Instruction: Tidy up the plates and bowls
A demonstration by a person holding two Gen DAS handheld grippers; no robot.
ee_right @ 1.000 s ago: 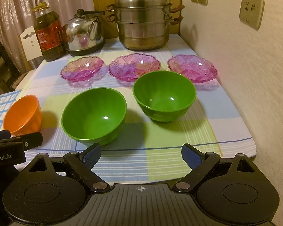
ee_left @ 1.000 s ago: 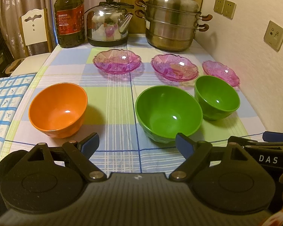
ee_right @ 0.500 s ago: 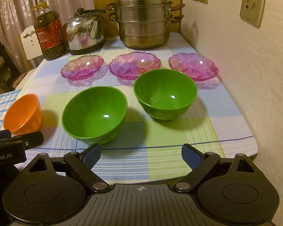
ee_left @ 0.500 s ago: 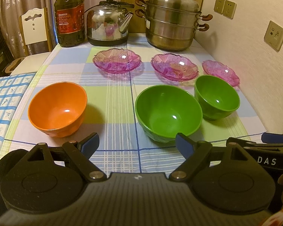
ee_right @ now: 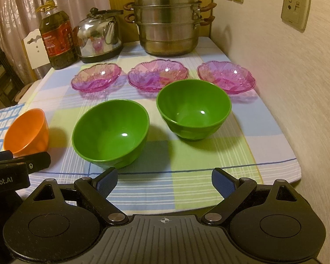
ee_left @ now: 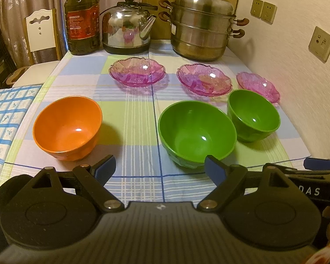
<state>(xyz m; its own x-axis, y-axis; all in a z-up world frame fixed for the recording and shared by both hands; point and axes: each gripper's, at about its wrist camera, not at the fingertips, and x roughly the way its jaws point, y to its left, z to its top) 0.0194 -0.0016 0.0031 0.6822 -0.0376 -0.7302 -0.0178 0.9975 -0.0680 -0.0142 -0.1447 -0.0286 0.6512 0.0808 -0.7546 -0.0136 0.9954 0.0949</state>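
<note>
My left hand-held gripper (ee_left: 159, 171) hangs with its jaws spread wide and empty over the near edge of the surface (ee_left: 138, 132), the orange bowl (ee_left: 67, 124) just ahead to its left and the big green bowl (ee_left: 197, 133) just ahead to its right. My right hand-held gripper (ee_right: 164, 180) is likewise agape, holding nothing, with the big green bowl (ee_right: 111, 133) ahead-left, the small green bowl (ee_right: 193, 109) ahead-right, and three pink plates (ee_right: 157, 74) in a row beyond.

Three bowls (ee_right: 110, 132) stand in a row before three plates (ee_right: 158, 74).
</note>
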